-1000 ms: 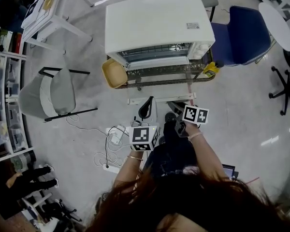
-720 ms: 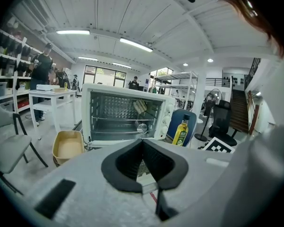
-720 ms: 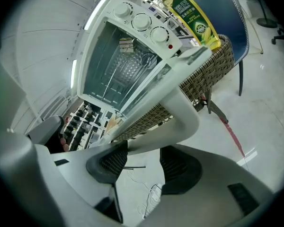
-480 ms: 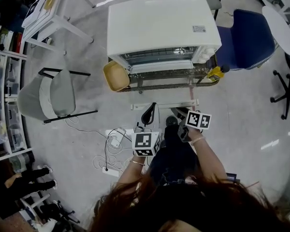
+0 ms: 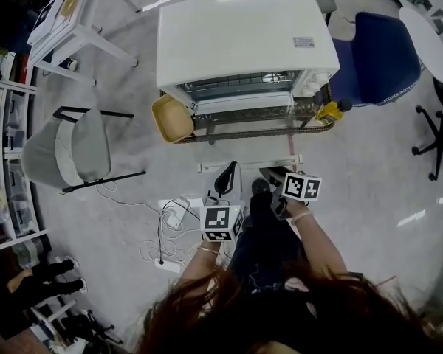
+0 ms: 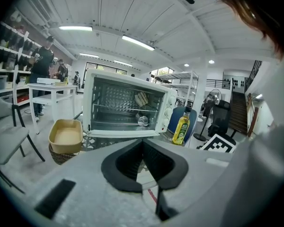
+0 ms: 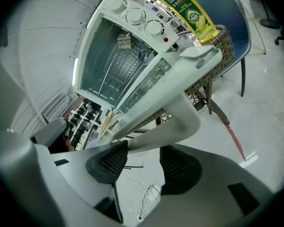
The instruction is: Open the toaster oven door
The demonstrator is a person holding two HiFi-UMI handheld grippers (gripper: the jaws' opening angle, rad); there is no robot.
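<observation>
**Opening the toaster oven door, late stage.**

- **Left edge of the table:** A yellow dish (image 5: 170, 116) sits at the left edge of the wicker table (image 5: 207, 133), out of the way.
- **Left gripper:** Your left gripper (image 6: 143, 141) hangs low in front of the table. Its jaws are pressed together on nothing, and it takes no part in the task.
- **Oven and door:** The toaster oven (image 5: 236, 35) stands at the table's centre. Its door (image 7: 146, 86) is swung down and lies roughly level, reaching past the table's front edge toward you. The racks inside are open to view.
- **Right gripper:** Your right gripper (image 7: 146, 148) is at the right end of the door handle (image 7: 180, 112). Its jaws are spread, and the white bar passes between them (the bar lies against one pad with a gap to the other, so this looks like a loose hold rather than a clamp).
- **Right corner of the table:** An oil bottle (image 6: 181, 126) stands at the table's right corner.

**Judgement:** The opening itself looks done. What is left is to draw your right gripper off the handle without nudging the door upward.
</observation>
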